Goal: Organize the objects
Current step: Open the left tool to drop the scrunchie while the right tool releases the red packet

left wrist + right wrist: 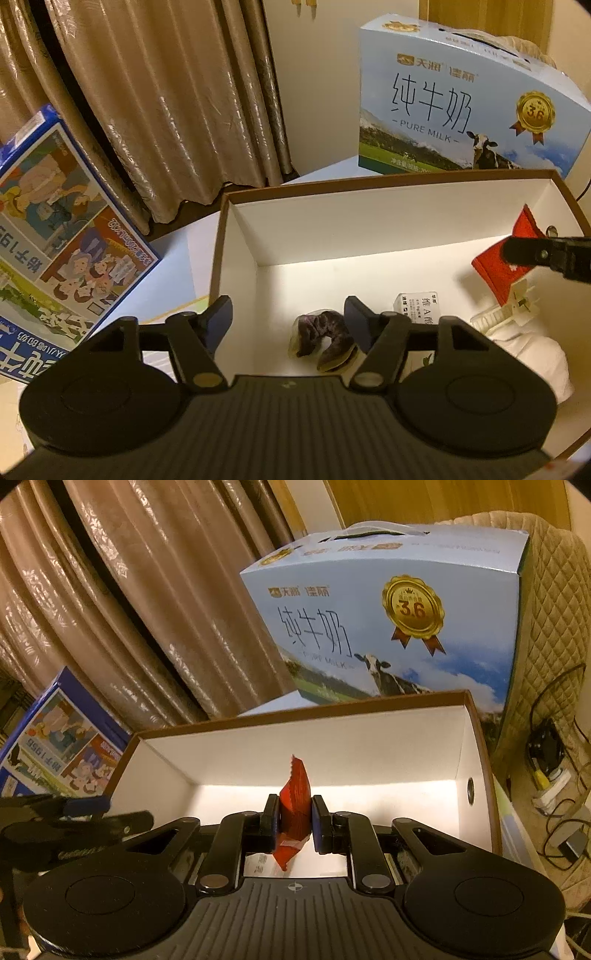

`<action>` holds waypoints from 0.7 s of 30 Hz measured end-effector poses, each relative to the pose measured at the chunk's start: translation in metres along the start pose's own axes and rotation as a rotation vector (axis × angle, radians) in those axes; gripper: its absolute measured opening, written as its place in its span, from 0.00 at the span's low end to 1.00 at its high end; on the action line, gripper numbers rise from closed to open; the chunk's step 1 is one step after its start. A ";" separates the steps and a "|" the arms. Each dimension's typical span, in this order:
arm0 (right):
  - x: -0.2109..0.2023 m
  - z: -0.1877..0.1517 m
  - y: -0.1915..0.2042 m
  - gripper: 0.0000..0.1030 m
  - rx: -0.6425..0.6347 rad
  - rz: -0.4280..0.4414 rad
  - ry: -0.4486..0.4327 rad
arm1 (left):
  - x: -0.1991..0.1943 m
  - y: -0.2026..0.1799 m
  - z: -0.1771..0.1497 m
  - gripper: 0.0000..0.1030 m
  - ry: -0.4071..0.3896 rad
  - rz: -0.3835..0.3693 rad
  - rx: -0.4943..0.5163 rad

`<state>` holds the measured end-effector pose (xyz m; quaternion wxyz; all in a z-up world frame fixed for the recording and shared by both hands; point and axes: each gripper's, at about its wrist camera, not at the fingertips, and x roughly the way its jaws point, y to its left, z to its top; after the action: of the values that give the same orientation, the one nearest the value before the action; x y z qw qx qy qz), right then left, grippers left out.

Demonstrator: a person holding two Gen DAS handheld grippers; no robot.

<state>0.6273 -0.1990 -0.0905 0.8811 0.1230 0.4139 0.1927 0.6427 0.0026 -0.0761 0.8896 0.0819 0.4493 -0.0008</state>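
From the left wrist view, the left gripper [288, 317] hangs over the near left part of a brown-edged white box [332, 236], its jaws spread apart with nothing pressed between them; a dark purple wrapped piece [321, 341] lies on the box floor just beside the right finger. Further right on the floor sit a small white carton [419, 313], a white clip [513, 310] and a white cloth [532, 354]. The right gripper [517, 251] reaches in from the right edge, holding a red packet [498, 273]. From the right wrist view, the right gripper [294, 821] is clamped on the red packet [295, 801], which stands upright above the box [332, 746]. A pure milk carton [388, 620] stands behind the box, curtains [147, 609] to the left.
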 end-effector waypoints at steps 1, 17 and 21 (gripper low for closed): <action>0.001 0.001 0.000 0.13 0.008 0.003 -0.005 | -0.001 0.001 -0.001 0.63 -0.002 0.002 0.002; -0.028 0.010 0.006 0.62 0.030 0.050 -0.042 | -0.048 0.006 -0.013 0.77 -0.062 -0.018 -0.034; -0.047 0.003 0.003 0.62 0.037 0.061 -0.046 | -0.070 0.008 -0.020 0.80 -0.085 -0.028 -0.061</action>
<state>0.6013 -0.2168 -0.0557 0.8817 0.1564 0.3931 0.2088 0.5859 0.0085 -0.0303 0.9099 0.0482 0.4120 -0.0029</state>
